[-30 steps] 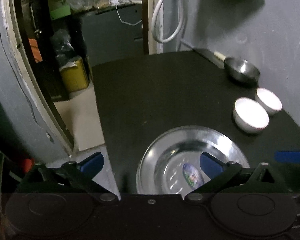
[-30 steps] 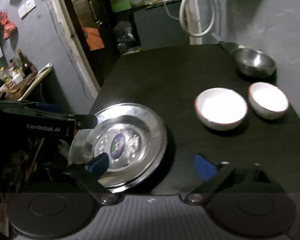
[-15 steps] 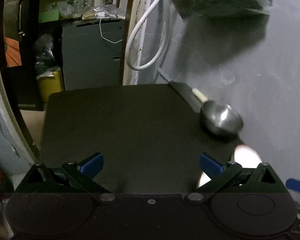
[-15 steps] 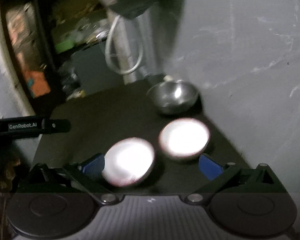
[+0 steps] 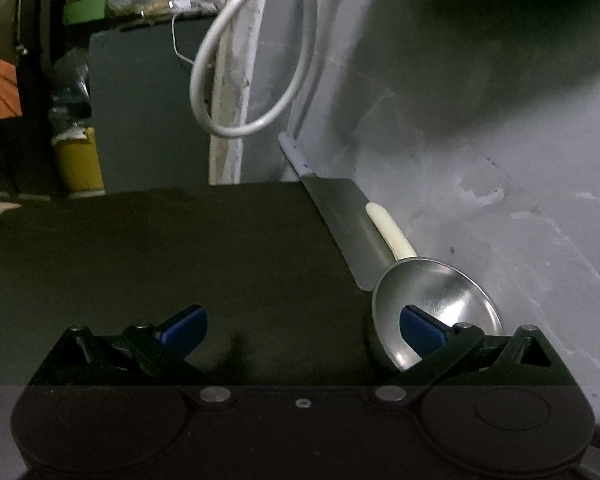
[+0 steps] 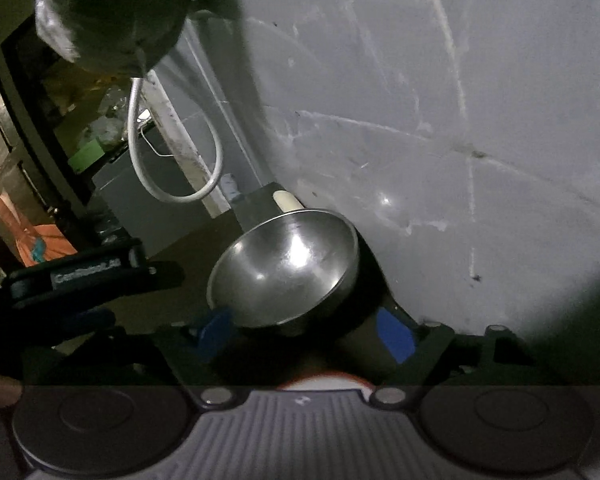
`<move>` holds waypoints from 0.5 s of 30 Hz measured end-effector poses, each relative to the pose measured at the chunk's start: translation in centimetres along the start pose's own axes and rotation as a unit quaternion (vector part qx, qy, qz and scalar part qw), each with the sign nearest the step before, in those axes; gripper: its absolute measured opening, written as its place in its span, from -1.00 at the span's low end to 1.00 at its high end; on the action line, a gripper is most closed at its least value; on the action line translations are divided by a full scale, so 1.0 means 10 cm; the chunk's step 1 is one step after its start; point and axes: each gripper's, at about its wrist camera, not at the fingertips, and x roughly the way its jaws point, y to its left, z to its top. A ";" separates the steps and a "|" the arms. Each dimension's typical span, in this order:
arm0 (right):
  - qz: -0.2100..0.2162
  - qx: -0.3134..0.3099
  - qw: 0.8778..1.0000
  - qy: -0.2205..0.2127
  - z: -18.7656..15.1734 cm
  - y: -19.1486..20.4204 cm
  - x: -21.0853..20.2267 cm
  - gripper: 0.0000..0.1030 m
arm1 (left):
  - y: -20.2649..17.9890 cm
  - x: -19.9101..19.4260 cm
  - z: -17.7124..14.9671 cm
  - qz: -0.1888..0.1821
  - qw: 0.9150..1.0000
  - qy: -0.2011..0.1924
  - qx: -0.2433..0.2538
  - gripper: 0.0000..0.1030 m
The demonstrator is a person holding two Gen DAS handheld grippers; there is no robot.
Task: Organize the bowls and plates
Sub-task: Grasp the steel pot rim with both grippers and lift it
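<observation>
Against the grey scuffed wall, near the worktop's far right corner: round steel bowl (image 6: 288, 268), smooth and mirror-bright, upright on the matte black worktop (image 5: 160, 248). Behind it, a cream rounded handle (image 5: 388, 232) lying on a flat grey metal strip (image 5: 340, 216). Right gripper (image 6: 306, 330) spread either side of the bowl's near rim, blue pads just narrowed, not pressing steel. Below, a sliver of white bowl rim (image 6: 320, 380). Left gripper (image 5: 300, 326) wide apart, empty, right blue pad (image 5: 420, 328) over the bowl's hollow. Looped white cable (image 5: 252, 80) hanging beyond.
</observation>
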 end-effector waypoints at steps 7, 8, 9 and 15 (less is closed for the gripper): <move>-0.002 0.004 1.000 0.016 0.04 -0.02 0.17 0.28 | -0.16 0.31 -0.07 -0.024 0.999 0.031 0.011 0.58; 0.000 0.003 1.000 0.018 0.05 -0.02 0.19 0.26 | -0.18 0.34 -0.08 -0.027 0.999 0.035 0.015 0.40; 0.001 0.002 1.000 0.019 0.05 -0.01 0.20 0.21 | -0.20 0.38 -0.08 -0.031 0.999 0.040 0.019 0.31; 0.011 -0.002 1.000 0.029 0.06 -0.02 0.20 -0.18 | -0.22 0.45 -0.12 -0.061 0.996 0.059 0.019 -0.63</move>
